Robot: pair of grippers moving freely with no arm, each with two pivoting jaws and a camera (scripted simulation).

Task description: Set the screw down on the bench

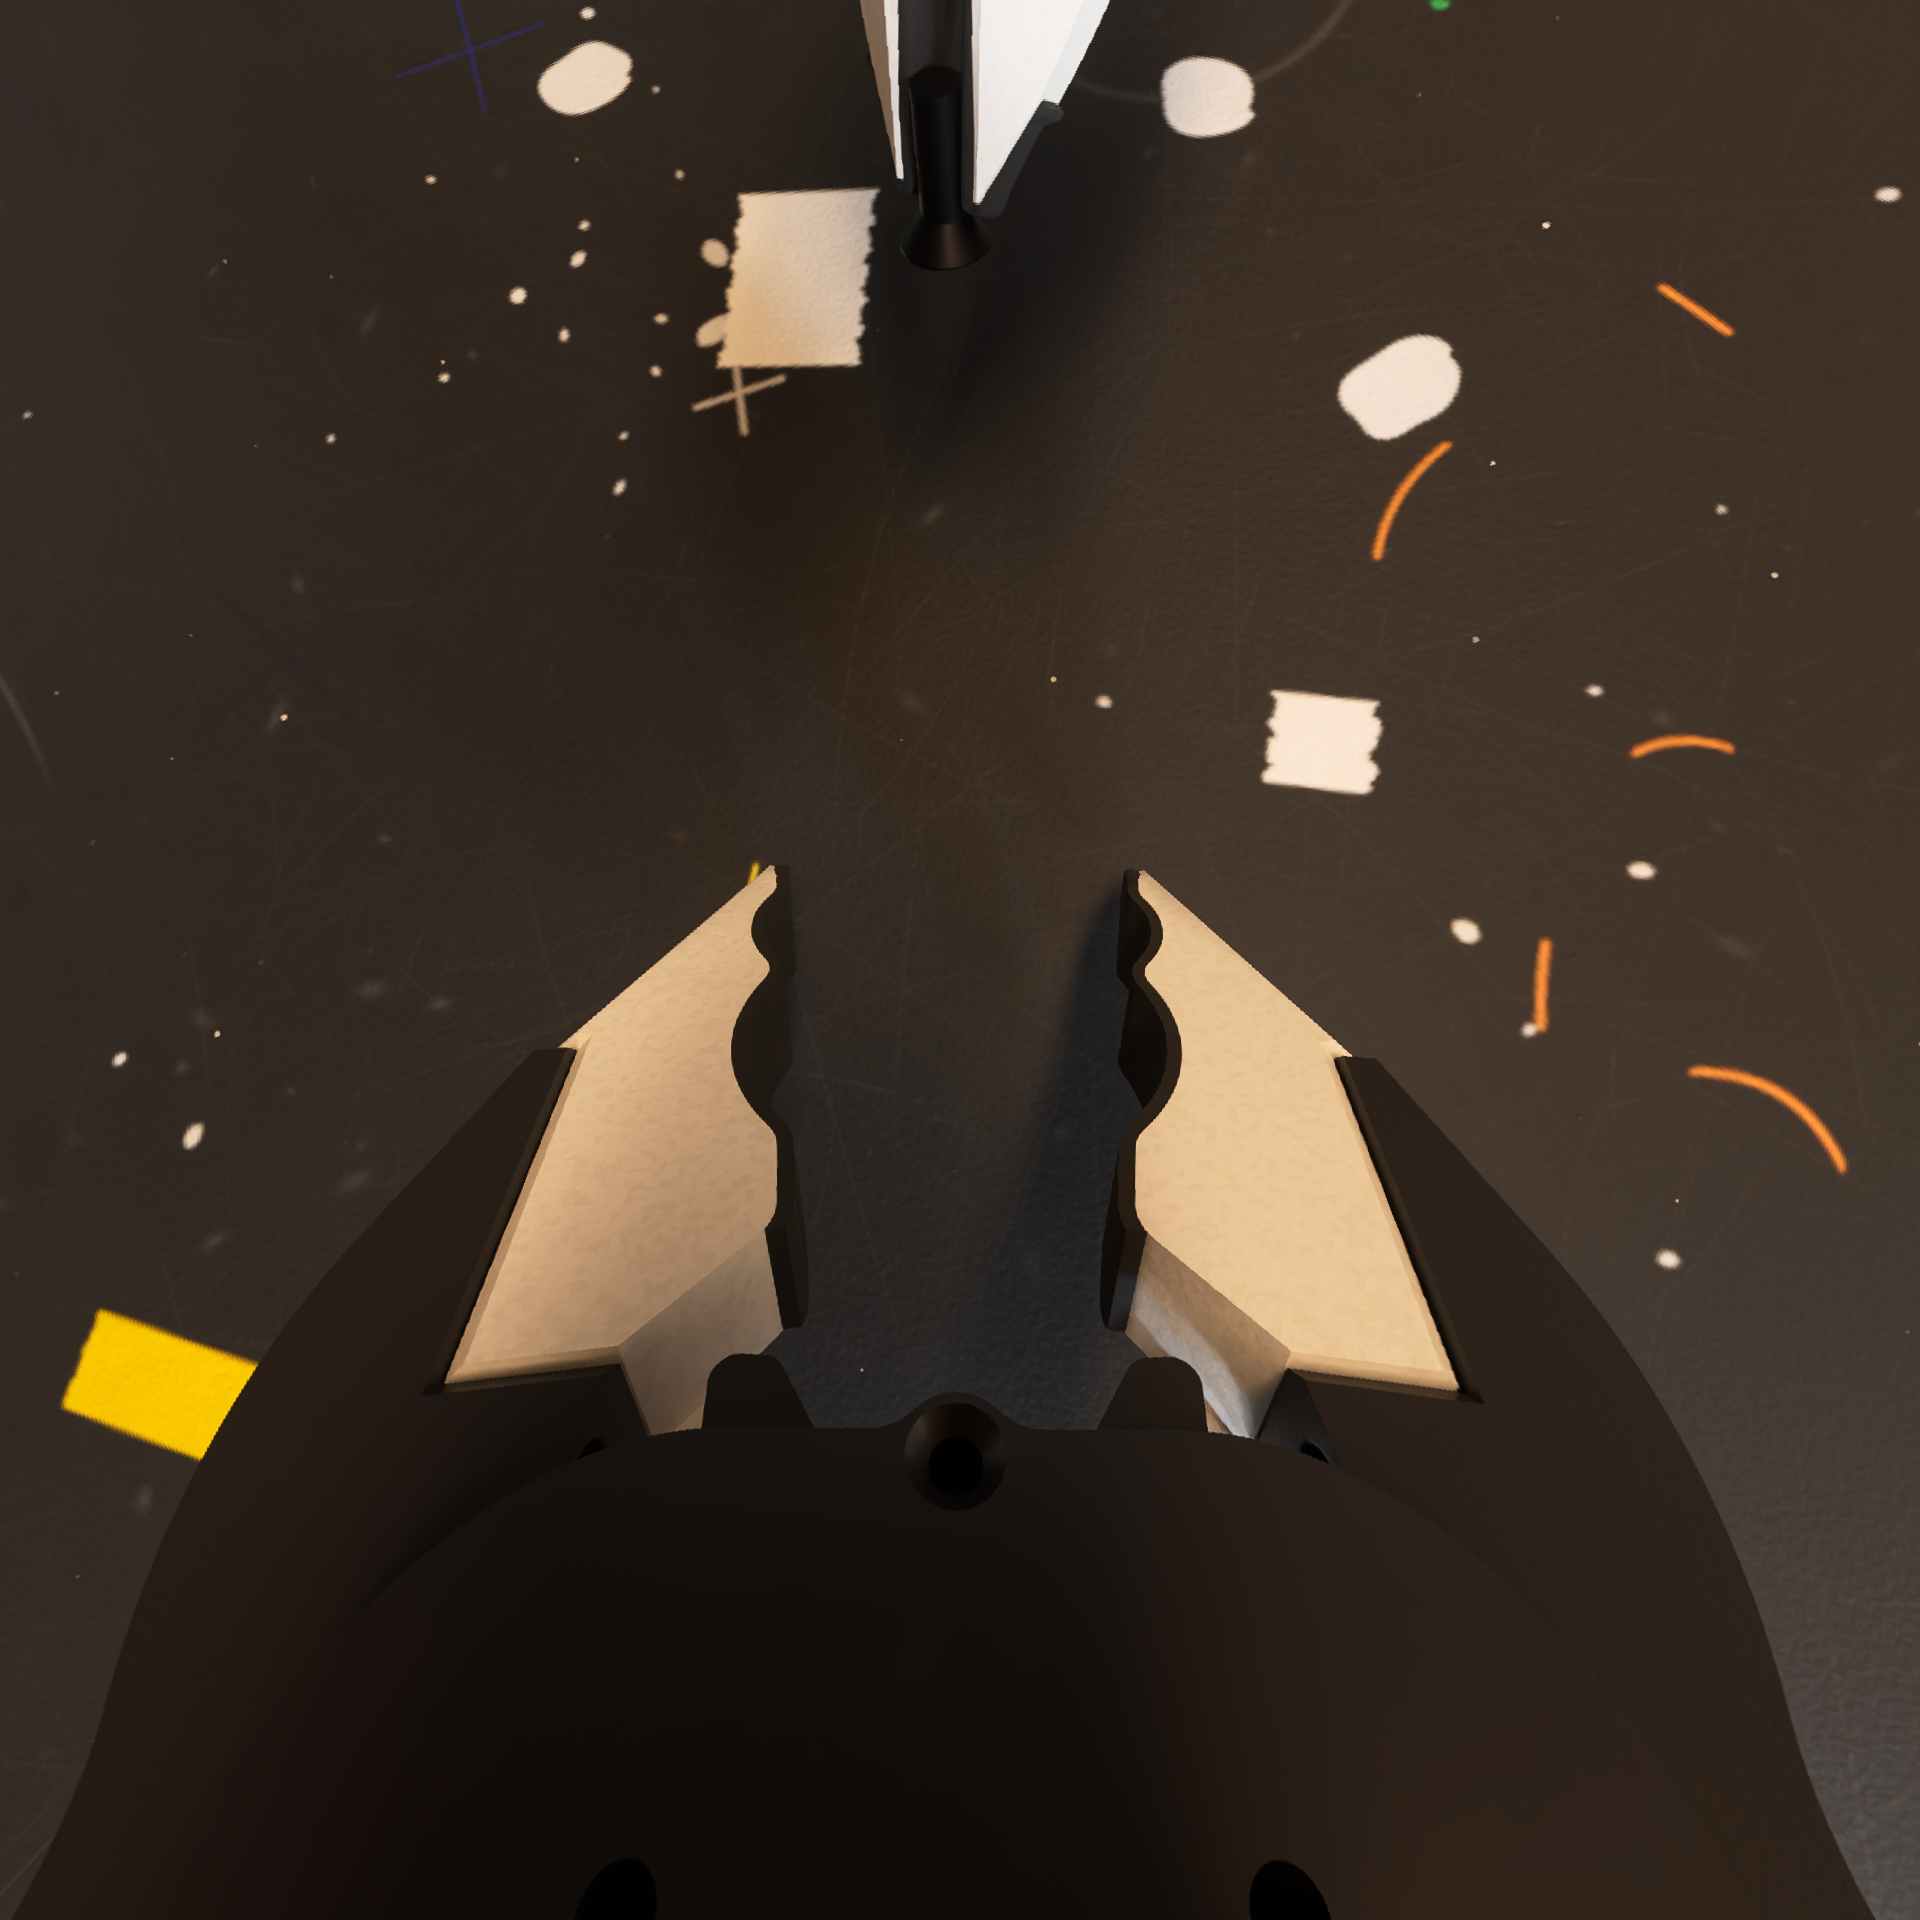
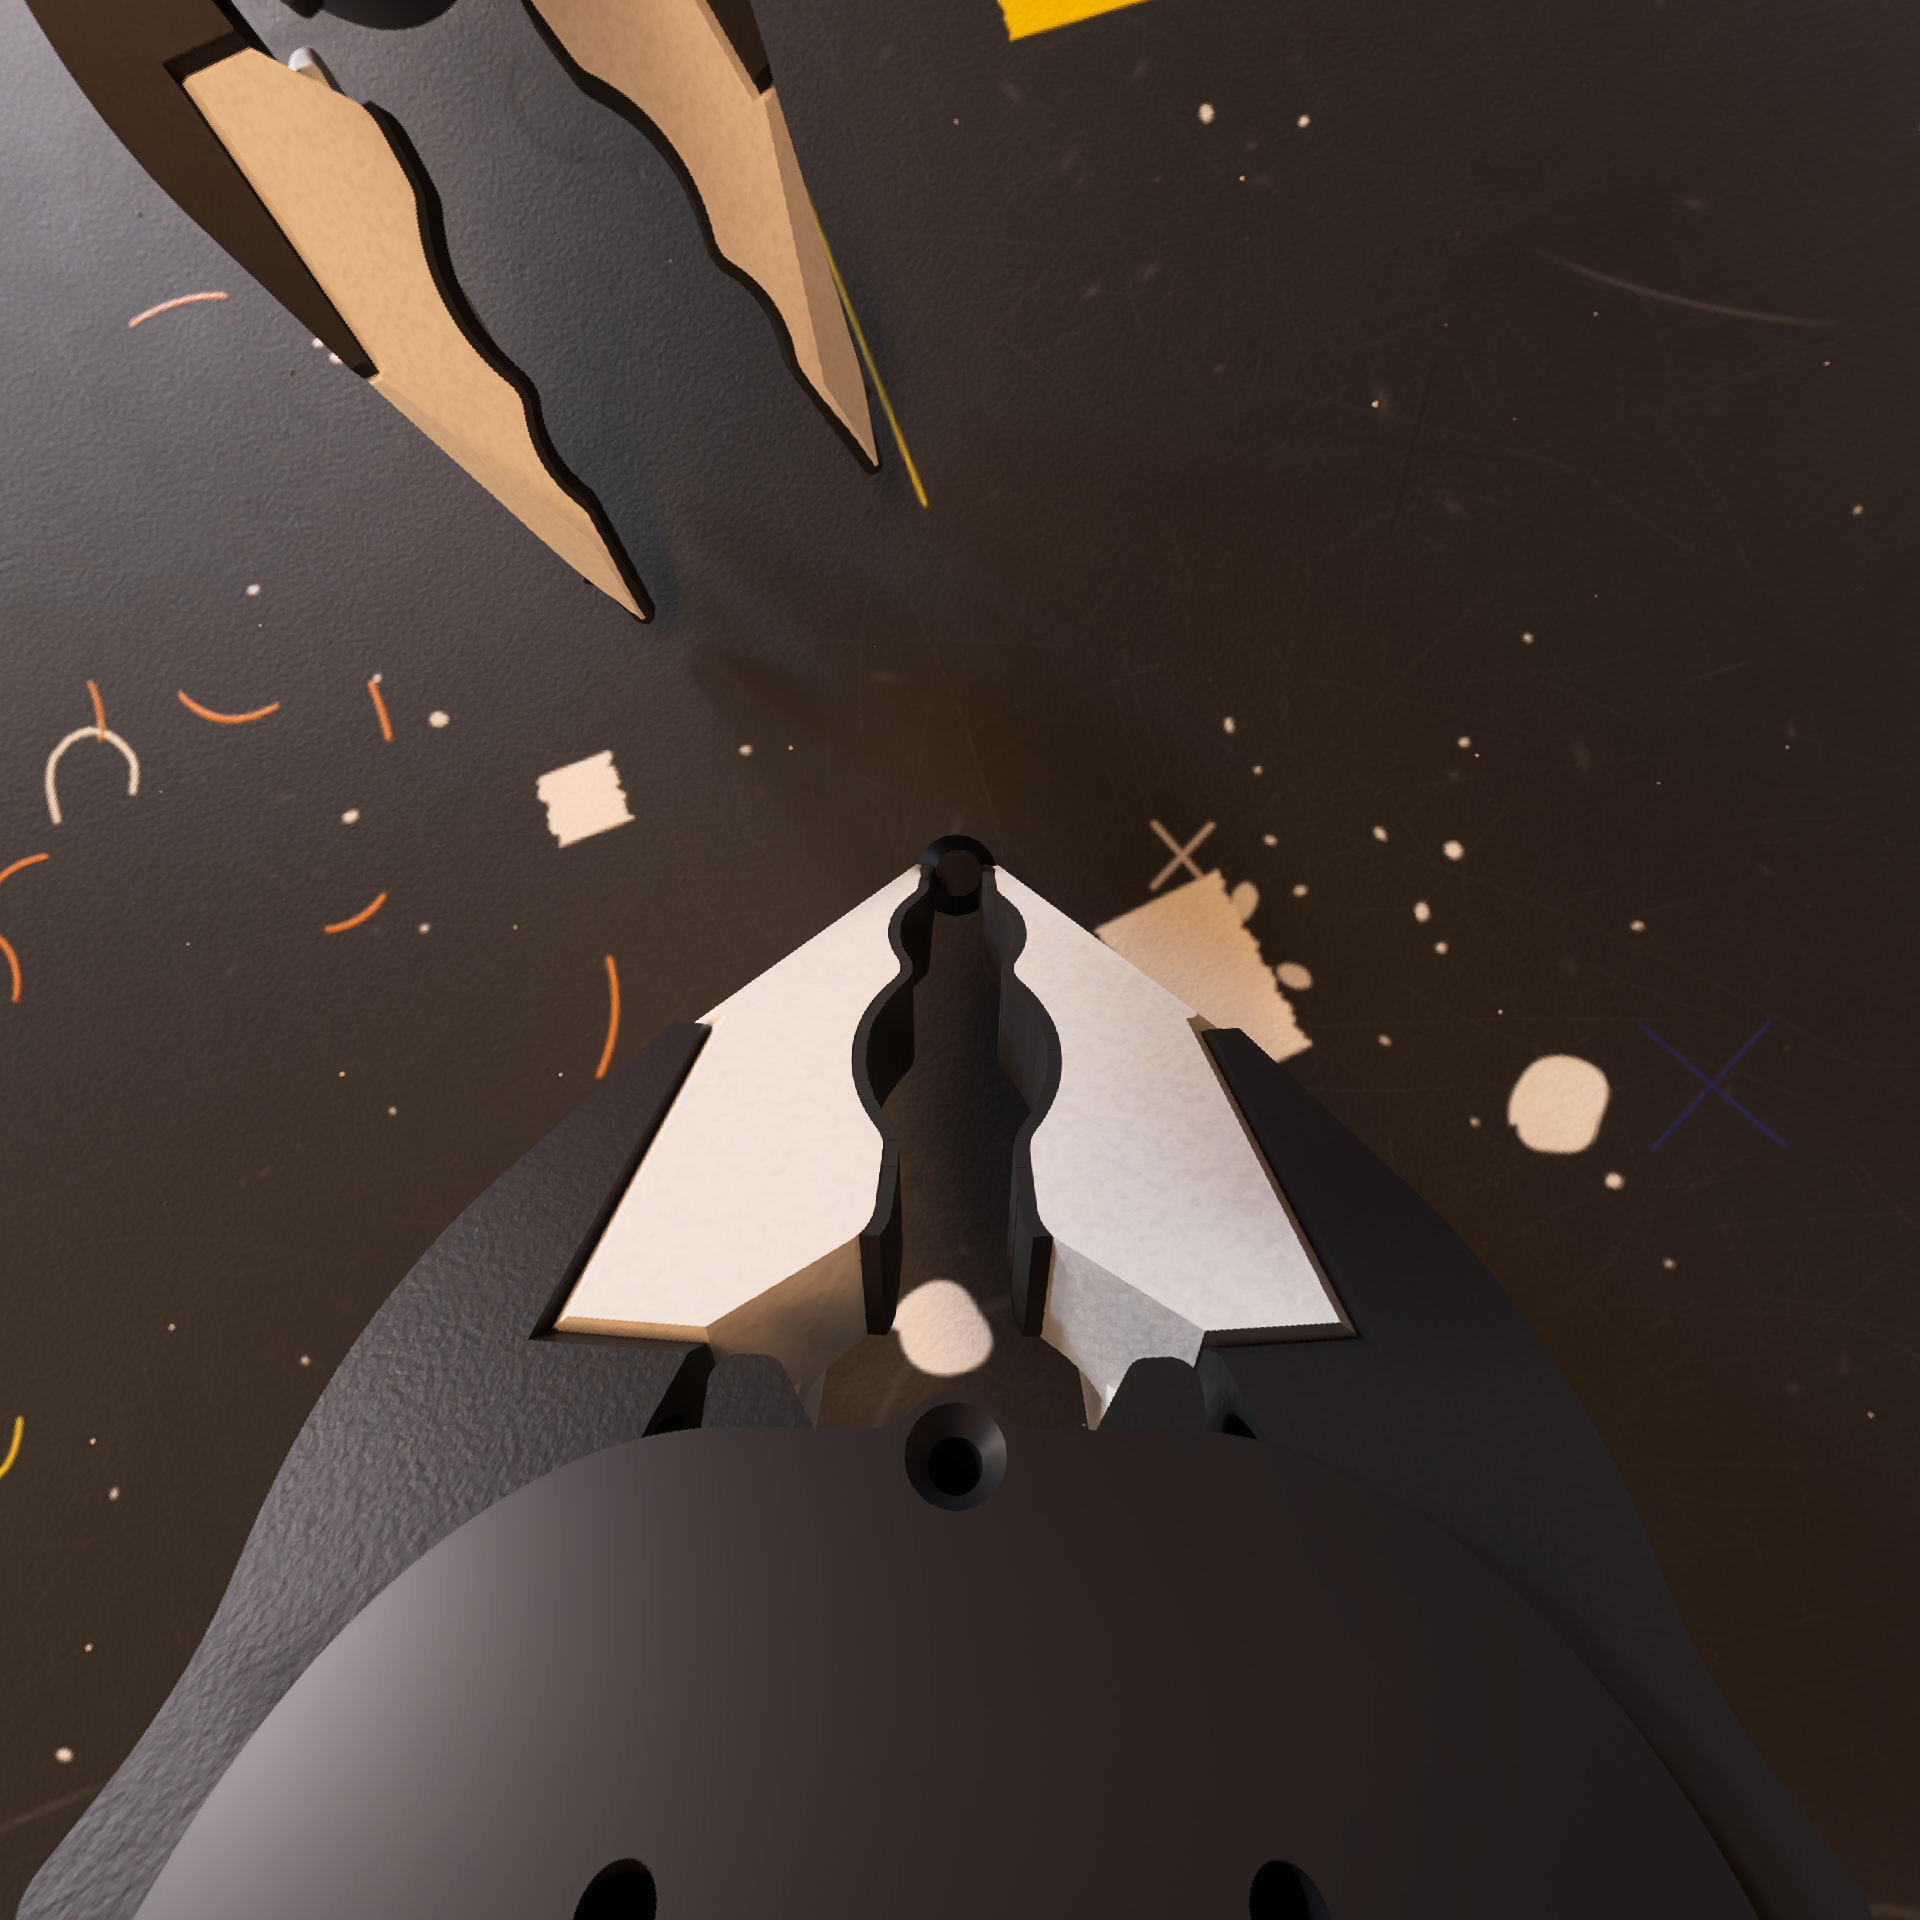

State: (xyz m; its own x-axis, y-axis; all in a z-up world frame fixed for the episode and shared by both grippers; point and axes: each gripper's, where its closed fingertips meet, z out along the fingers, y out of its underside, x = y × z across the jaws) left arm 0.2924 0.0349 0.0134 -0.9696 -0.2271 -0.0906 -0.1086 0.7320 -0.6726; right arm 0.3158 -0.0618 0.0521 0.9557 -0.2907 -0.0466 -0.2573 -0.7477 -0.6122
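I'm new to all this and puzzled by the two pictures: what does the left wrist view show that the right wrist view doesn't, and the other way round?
Only the left wrist view shows the black screw from the side, head downward, pinched between the right gripper fingers, and an orange stroke far right. Only the right wrist view shows a white arch mark. Both show the open left gripper, the yellow tape and the dark speckled bench.

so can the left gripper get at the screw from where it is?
Probably not usefully: the left gripper is open with bare bench ahead, but the right gripper is shut on the screw.
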